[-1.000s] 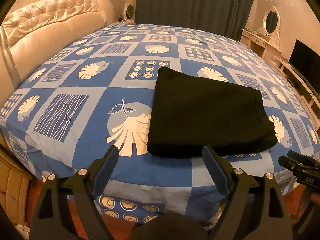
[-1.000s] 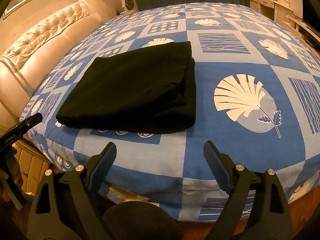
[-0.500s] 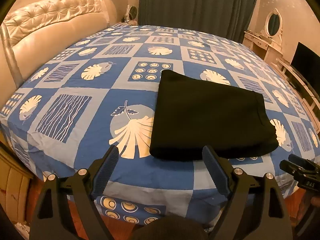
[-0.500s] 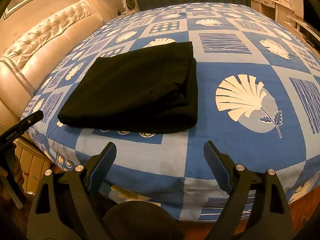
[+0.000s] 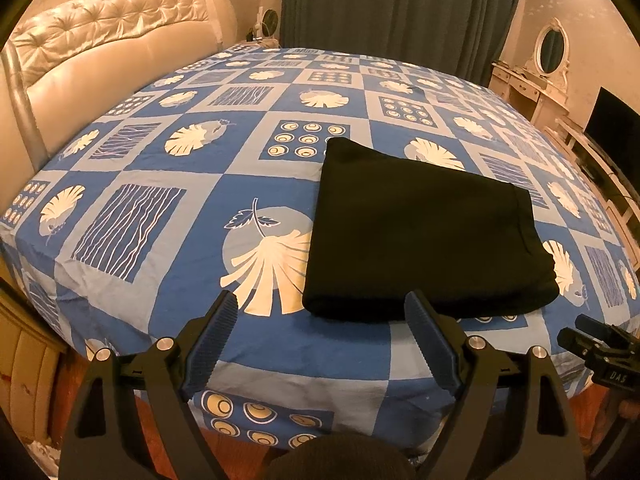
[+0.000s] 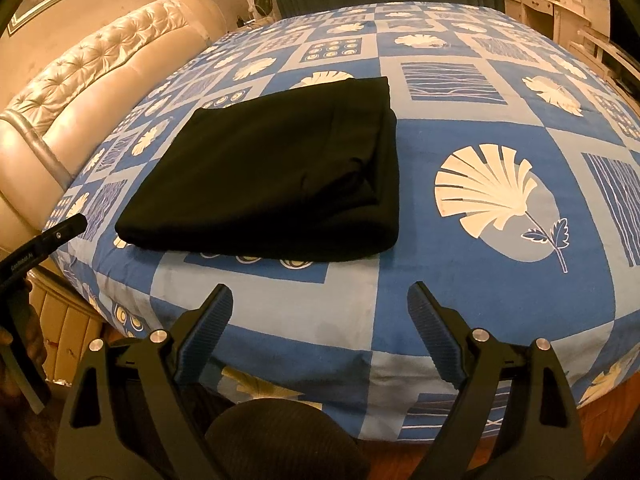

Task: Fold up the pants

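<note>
Black fabric pants (image 5: 420, 232), folded into a flat rectangle, lay near the front edge of a bed with a blue-and-white patterned sheet (image 5: 168, 184). Left gripper (image 5: 320, 314) and right gripper (image 6: 320, 306) hovered short of it, fingers wide, holding nothing.

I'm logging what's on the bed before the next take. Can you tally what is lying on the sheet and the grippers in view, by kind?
Folded black pants, lying on the blue patterned bed sheet: 1
Black two-finger grippers, both open and empty: 2 (left gripper, right gripper)
Total: 3
</note>
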`<state>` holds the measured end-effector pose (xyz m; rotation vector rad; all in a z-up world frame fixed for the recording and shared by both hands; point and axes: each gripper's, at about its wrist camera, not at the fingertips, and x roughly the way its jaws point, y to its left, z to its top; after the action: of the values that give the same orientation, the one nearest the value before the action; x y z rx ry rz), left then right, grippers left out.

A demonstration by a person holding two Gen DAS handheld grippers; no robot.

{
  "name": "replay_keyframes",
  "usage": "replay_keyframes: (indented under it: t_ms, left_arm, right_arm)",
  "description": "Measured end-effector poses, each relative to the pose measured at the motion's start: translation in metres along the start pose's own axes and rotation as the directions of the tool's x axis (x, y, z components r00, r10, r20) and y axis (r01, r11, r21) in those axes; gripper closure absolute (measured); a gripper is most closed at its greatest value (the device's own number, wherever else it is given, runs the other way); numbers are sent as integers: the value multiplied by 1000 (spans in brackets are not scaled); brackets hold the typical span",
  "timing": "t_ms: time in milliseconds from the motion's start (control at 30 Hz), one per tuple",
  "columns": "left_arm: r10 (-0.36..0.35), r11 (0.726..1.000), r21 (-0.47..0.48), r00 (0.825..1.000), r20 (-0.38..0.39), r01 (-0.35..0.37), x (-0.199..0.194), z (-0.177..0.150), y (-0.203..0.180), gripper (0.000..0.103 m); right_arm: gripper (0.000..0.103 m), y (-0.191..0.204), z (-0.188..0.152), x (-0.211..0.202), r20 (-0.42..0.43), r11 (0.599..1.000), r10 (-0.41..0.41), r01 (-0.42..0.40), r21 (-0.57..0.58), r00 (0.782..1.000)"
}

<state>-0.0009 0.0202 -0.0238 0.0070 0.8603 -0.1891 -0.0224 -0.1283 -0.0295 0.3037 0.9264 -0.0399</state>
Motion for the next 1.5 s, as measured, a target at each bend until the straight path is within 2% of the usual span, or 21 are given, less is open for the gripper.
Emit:
replay_keyframes:
  t_ms: [1500]
  left_arm:
    - [27,1000,9,1000,1,-27,-2,0,8,19]
  right_arm:
    - [14,-4,-3,2,-6,1000,3,-3,-4,1000]
